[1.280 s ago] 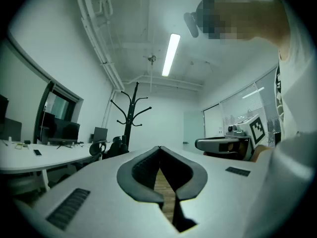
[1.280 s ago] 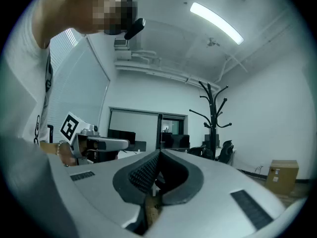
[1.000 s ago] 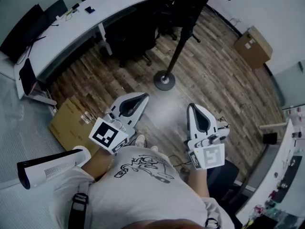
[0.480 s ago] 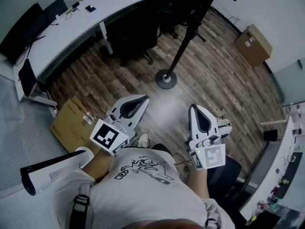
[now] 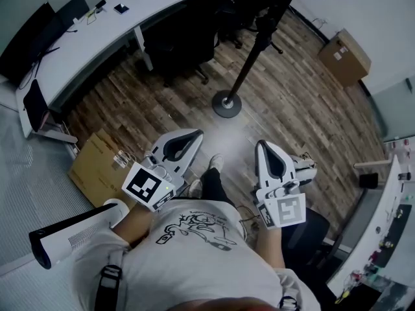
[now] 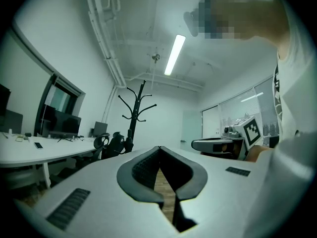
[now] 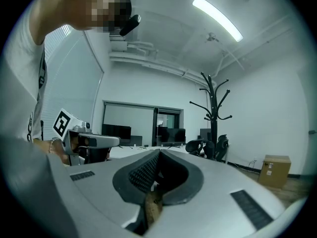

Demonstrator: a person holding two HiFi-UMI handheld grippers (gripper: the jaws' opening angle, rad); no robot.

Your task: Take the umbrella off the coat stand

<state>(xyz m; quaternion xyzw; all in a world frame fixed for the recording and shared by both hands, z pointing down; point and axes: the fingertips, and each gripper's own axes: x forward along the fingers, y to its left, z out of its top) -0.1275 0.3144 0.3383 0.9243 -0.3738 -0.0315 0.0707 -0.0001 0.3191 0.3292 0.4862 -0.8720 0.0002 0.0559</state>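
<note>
Since there is nothing within reach to grip yet, I carry both tongs closed and empty at waist height, pointing roughly level ahead of me. The left gripper [image 5: 192, 137] has its black ribbed pads pressed together at the tips, and only floor shows through the teardrop opening behind them. The right gripper [image 5: 266, 149] is the same, with its pads meeting and nothing between them. Their shells are smooth pale-grey plastic, each with a square-patterned cube at the back.

Beyond my feet lies the floor [image 5: 292, 115], matte planks streaked brown and grey. It is bare between me and the coat stand [image 5: 248, 67], so I judge the approach is unobstructed.

The stand is a thin black pole, probably metal, on a flat round disc, and both gripper views show upswept curved hooks at the top. It stands well apart from me, out of reach. I cannot pick out the umbrella with any certainty. A dark bulge [image 5: 262, 26] against the pole partway up may be it, folded and hanging from a hook so that it lies along the pole, but it is too dark to tell.

Behind the stand, black office chairs [image 5: 181, 41] are tucked under a long white desk [image 5: 97, 41] with a smooth curved edge. A taped cardboard box [image 5: 343, 57] sits by the far wall.
</note>
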